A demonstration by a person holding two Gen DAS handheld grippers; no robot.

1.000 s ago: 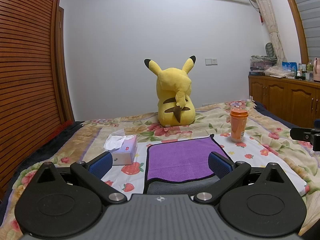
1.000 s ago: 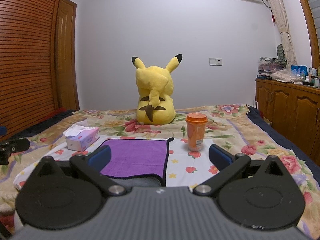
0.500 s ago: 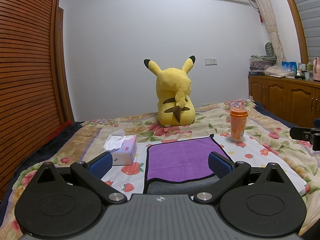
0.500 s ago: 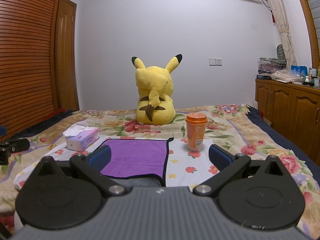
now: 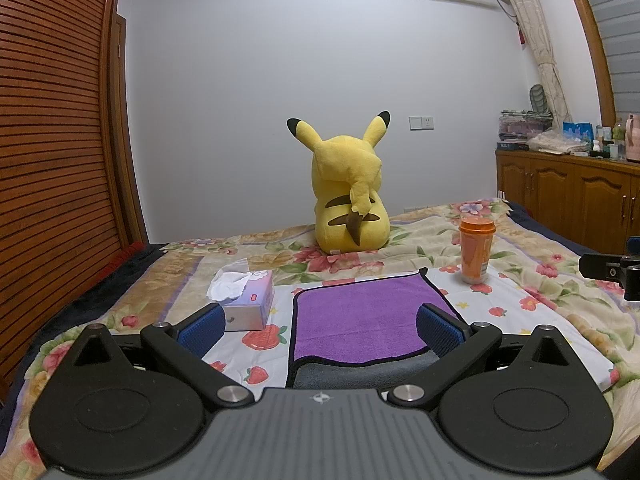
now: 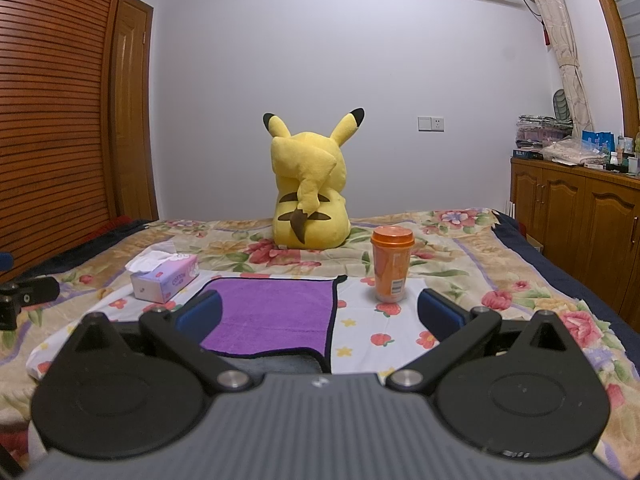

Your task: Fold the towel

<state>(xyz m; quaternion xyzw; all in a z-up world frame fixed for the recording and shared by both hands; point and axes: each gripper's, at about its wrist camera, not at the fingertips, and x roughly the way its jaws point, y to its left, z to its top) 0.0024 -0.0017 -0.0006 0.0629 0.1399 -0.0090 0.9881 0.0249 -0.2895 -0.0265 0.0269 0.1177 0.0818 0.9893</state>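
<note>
The purple towel is seen flat on the bed just ahead of the left gripper and the right gripper (both spread wide, nothing held).

Towel between tissues (left), cup

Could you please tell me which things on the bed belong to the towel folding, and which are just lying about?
Part of the job:
- purple towel, flat on the bed
- left tool, open
- right tool, open

Just lying about:
- tissue box, left of the towel
- orange cup, right of it
- yellow plush, behind
</note>
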